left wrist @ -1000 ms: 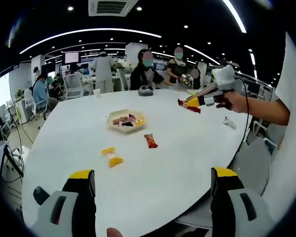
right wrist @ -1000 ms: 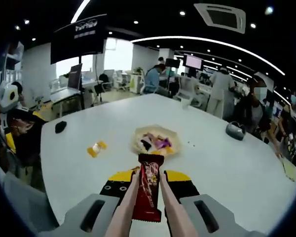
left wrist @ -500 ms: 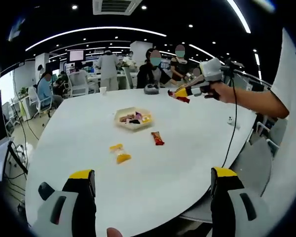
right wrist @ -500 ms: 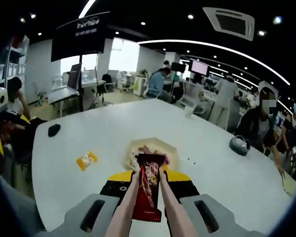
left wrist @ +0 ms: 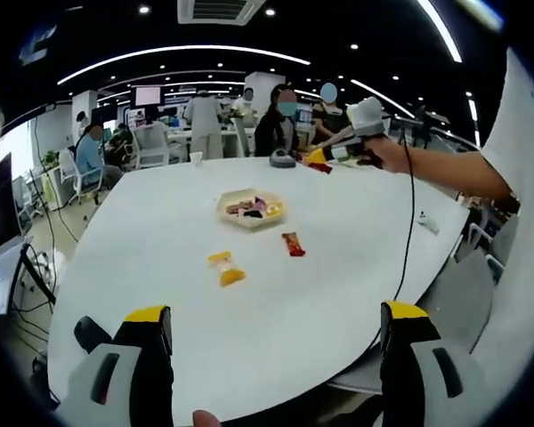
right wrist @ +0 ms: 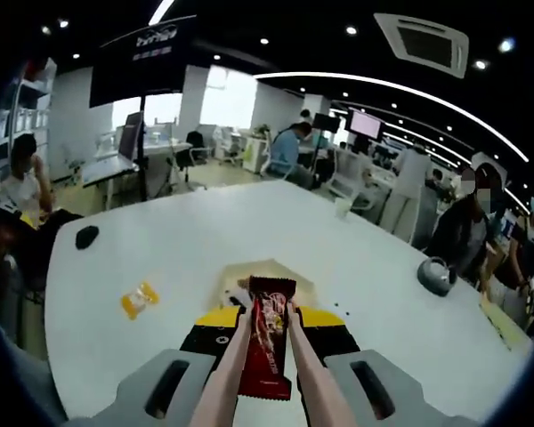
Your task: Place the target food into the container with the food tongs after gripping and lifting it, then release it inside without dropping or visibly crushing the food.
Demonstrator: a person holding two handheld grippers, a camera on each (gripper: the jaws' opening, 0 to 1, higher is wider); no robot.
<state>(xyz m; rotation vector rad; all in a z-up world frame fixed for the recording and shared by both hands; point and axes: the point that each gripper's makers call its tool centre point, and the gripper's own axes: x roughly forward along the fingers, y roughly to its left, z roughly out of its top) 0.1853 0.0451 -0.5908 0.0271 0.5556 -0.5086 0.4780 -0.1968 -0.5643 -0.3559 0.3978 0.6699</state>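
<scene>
Since a second ago the right gripper (left wrist: 325,161) has risen and travelled out over the far side of the table (left wrist: 338,294), and in its own view the tray (right wrist: 234,282) now sits just behind the bar. That gripper, through pink tongs (right wrist: 231,356), is clamped on a red bar (right wrist: 267,334) held upright above the tray's near edge. The left gripper (left wrist: 276,338) hangs at 6 o'clock, jaws spread wide on nothing; a yellow snack (left wrist: 225,268) lies at 7 o'clock from the tray and a second red bar (left wrist: 293,244) at 5 o'clock.
</scene>
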